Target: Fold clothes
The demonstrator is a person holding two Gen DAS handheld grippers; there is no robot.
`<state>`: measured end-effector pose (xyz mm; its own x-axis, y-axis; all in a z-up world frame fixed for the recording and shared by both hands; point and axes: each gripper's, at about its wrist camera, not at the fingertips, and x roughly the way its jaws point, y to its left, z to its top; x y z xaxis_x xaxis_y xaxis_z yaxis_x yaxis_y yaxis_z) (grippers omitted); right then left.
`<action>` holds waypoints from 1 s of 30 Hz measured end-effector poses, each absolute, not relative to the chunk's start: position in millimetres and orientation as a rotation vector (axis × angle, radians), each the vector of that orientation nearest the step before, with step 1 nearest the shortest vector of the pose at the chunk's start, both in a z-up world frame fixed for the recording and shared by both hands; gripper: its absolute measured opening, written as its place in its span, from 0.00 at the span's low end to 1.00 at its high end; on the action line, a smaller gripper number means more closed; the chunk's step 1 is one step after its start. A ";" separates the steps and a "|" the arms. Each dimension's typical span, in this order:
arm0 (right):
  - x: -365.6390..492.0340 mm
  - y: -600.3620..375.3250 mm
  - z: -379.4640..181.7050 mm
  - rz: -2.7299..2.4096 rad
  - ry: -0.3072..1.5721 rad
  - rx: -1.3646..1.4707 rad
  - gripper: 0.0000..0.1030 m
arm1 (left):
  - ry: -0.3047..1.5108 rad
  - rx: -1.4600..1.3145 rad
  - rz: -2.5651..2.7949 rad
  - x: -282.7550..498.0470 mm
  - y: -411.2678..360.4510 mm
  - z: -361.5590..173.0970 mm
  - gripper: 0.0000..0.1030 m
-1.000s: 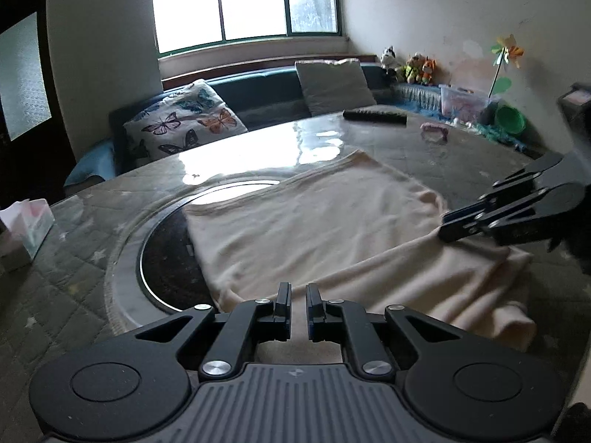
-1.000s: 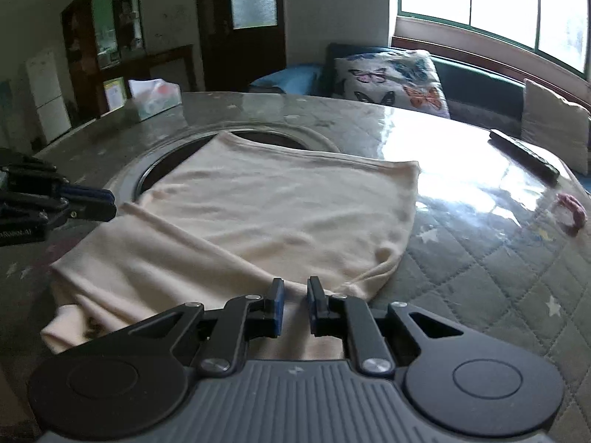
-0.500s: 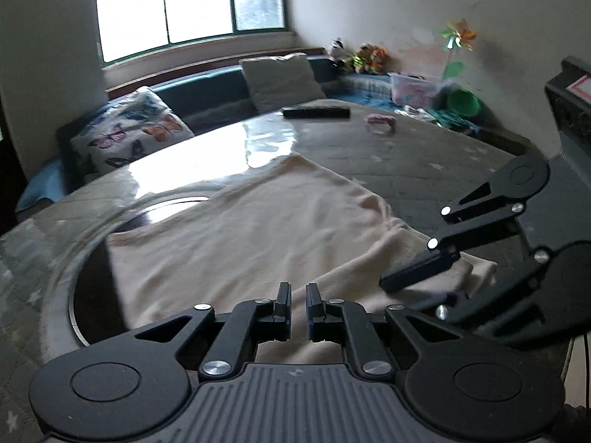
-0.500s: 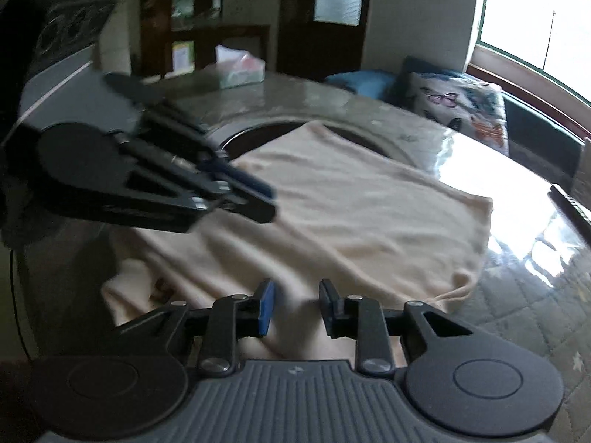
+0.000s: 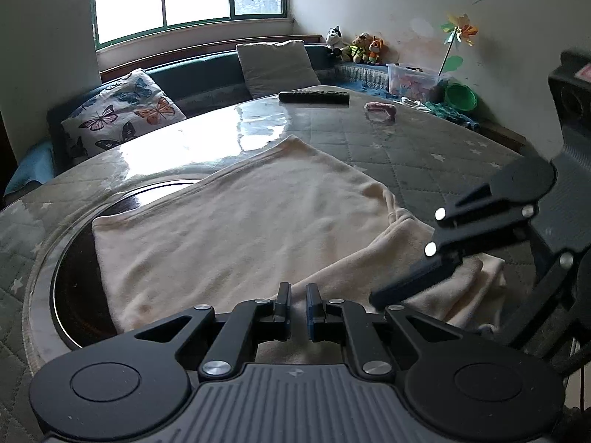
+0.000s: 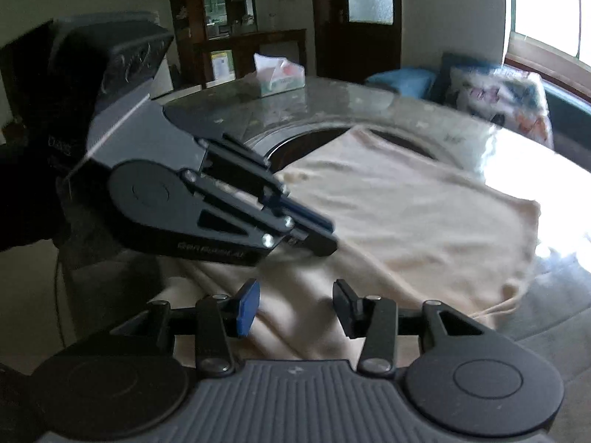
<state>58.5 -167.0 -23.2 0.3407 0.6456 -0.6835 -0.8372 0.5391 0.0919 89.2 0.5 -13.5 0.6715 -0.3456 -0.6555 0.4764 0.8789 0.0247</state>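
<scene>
Round quilted surface [image 5: 424, 147] carries the cream garment [image 5: 240, 229], spread centre with near edge bunched at 5 o'clock. Left tongs [image 5: 295, 304] narrow, gripping nothing visible. Right tongs [image 6: 295, 308] spread wide over the bunched hem, likely lining up a grab.

A black remote [image 5: 314, 96] and pink scrunchie [image 5: 380, 108] lie on the quilted table [image 5: 424, 155], a tissue box [image 6: 281, 78] at its far edge.

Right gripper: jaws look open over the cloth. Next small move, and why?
Probably lower the right gripper onto the bunched near edge of the cream garment and close. Its jaws stand wide apart with fabric just beneath them, nothing pinched yet; the left gripper sits nearly closed at the same edge.
</scene>
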 end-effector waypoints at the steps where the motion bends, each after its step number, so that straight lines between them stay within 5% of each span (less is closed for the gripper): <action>1: 55.6 -167.5 -23.6 0.989 0.741 -0.300 0.44 | 0.694 0.200 -0.464 88.5 1.4 -13.9 0.10; 30: 29.7 -223.7 -16.4 0.930 0.748 -0.297 0.64 | 0.669 0.330 -0.529 1.9 26.6 -3.0 0.12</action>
